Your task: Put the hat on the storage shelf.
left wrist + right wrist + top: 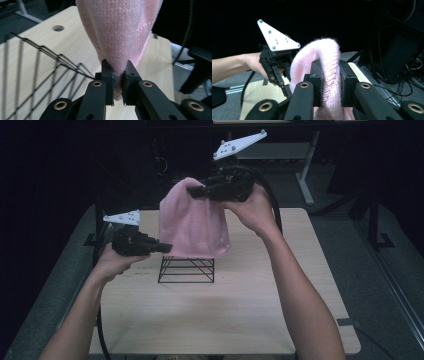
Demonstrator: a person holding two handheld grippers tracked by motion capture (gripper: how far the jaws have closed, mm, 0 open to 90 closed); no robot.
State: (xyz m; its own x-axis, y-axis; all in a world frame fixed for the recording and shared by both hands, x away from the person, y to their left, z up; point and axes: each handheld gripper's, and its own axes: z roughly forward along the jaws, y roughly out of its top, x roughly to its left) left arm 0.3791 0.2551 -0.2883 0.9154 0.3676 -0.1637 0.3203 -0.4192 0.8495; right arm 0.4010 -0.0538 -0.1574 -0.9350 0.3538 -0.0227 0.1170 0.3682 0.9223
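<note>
Pink knit cloth [194, 222] held in the air above the light wood table [225, 310], hanging just over a black wire rack [186, 269] that stands on the tabletop. Right gripper [192, 191], raised high, is clamped on the cloth's top edge; in the right gripper view its 2 jaws pinch a thick fold of the knit [328, 72] between them. Left gripper [167, 247], lower and at the cloth's left side, is clenched on a lower corner; in the left gripper view the 2 jaws squeeze a narrow tip of fabric [118, 72], with the rack's wires [45, 72] at the left. Cloth hangs slack between the 2 grips. Left gripper [283, 85] also visible in the right gripper view, beside the cloth.
</note>
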